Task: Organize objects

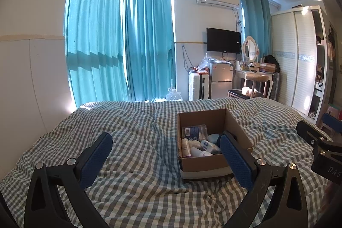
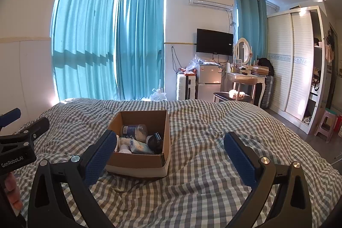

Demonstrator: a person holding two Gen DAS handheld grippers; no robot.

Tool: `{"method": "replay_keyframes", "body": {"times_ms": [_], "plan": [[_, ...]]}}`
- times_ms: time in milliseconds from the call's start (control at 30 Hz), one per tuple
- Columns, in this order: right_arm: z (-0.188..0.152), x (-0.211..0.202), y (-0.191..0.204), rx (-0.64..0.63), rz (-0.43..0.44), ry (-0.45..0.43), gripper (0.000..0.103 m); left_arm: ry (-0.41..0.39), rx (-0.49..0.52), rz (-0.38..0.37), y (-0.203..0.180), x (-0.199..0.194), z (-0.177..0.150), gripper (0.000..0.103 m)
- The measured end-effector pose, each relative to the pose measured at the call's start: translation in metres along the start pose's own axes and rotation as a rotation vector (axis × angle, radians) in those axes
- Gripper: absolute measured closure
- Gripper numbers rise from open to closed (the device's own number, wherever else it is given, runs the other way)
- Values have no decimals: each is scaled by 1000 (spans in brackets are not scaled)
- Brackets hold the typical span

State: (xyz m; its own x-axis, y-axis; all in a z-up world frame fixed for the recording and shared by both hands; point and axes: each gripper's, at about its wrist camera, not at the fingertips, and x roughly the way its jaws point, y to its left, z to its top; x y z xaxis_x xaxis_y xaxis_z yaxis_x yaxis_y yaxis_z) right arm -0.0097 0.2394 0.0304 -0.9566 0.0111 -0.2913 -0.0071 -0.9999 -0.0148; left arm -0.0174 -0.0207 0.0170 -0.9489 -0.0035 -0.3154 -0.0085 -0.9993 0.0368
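Bedroom, teal curtains drawn, checked quilt spread over the bed as work surface. Cardboard box sits on the quilt, open-topped, near the middle of the bed. Inside: clear jar with a barcode label lying on its side toward the far wall, small white bottles and tubes packed at the near end, a dark round item at the right side. Contents jumbled, touching one another.

Left gripper: fingers wide apart, nothing between them, held above the quilt left of the box, its right finger overlapping the box's near corner in view. Right gripper: likewise spread and empty, box to its left.

No loose items visible on the quilt. Judgement: either gathering is finished or sorting out of the box is about to start. Next move likely calls for one gripper to steady the box wall while the other reaches in from above.
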Motion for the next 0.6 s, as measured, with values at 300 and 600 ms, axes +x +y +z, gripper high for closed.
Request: {"method": "replay_keyframes", "body": {"times_ms": [300,600], "plan": [[-2,0,4,-12,-17,-1,2,16,-8,7,1,4,-3,0],[-2,0,4,-12,-18,-1,2,19,-5,5,1,4,-4,0]]}}
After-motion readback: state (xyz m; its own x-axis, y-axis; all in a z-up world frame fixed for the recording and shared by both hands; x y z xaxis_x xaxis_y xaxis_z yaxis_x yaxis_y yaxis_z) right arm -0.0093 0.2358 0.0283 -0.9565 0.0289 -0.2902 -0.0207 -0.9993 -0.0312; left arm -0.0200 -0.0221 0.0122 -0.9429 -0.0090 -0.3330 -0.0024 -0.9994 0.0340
